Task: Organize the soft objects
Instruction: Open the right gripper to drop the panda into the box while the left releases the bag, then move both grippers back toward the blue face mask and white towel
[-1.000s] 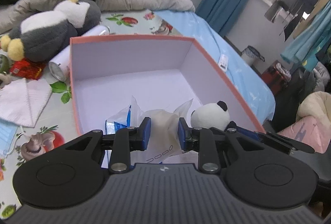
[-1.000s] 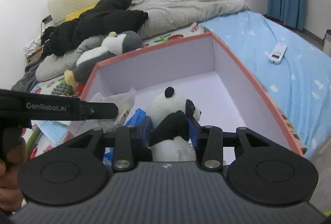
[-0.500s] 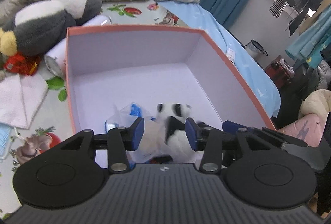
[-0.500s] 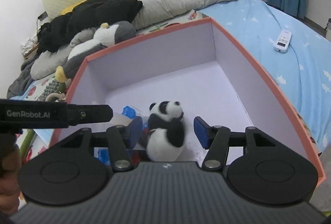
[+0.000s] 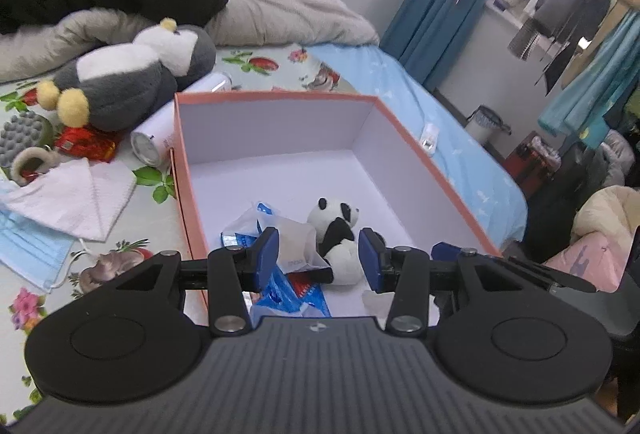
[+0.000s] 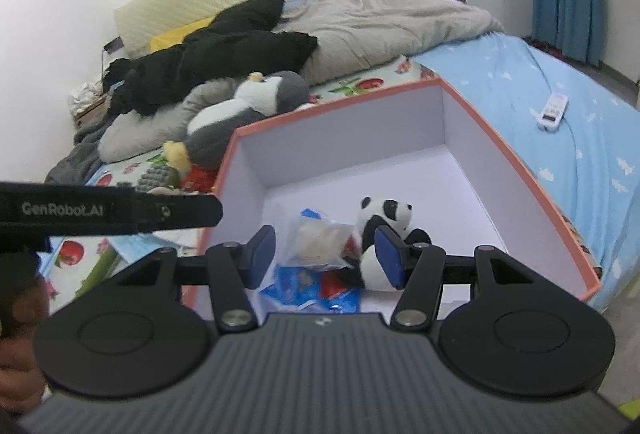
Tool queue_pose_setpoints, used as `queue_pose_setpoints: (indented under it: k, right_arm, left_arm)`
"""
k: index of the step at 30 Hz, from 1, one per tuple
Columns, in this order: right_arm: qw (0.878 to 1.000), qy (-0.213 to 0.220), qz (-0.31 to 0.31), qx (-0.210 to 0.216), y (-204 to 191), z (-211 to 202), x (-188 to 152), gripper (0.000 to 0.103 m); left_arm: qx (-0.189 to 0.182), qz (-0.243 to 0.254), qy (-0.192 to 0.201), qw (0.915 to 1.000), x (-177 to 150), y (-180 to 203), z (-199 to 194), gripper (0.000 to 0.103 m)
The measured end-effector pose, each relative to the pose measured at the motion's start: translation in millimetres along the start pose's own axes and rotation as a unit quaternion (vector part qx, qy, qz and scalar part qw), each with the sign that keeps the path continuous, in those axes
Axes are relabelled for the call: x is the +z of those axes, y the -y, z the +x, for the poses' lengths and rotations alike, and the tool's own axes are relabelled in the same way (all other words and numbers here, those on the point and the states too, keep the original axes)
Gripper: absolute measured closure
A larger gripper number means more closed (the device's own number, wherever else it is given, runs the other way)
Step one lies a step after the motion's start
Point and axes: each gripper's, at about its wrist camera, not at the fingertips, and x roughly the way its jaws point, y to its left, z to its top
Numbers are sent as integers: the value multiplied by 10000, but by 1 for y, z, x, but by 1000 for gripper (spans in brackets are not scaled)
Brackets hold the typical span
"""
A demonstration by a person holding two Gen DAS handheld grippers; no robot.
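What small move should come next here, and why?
Probably lift the left gripper out and swing it toward the big penguin toy. Both grippers are open, the panda lies loose in the box, and the penguin sits outside it.

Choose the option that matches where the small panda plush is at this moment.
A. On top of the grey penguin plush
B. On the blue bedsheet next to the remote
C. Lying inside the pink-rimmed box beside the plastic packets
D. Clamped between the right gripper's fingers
C: the panda plush lies on the floor of the box against the plastic packets, with the right gripper open above it.
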Motion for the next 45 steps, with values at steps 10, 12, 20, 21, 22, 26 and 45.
queue_pose_setpoints:
  k: [10,12,20,21,22,26,45]
  right_arm:
    - [9998,187,39,39,-32,-49,-24,45]
    - [9997,214,114,41,-35,-55,-27,45]
    - [9993,383,-6,20,-51,-87,-36,45]
    - [9992,407,-2,18,-54,-91,-39,45]
    - [9991,418,-11,11,-56,-95,-41,45]
    - [9991,396,-45,122,-67,-109,-52,45]
    - [9955,256,-539,737,-126,-118,-72,45]
  left_arm:
    - [27,125,399,9991,-31,-1,-83,53]
    - [20,35,454,9990,-36,-5,-94,53]
    - [24,120,729,9973,-54,-1,-137,53]
    - [30,124,761,9970,-59,1,-143,53]
    - [42,109,773,9969,-65,2,-148,53]
    - [88,-4,822,9966,-86,2,-169,53]
    - [909,-415,1120,9887,-138,-34,-242,53]
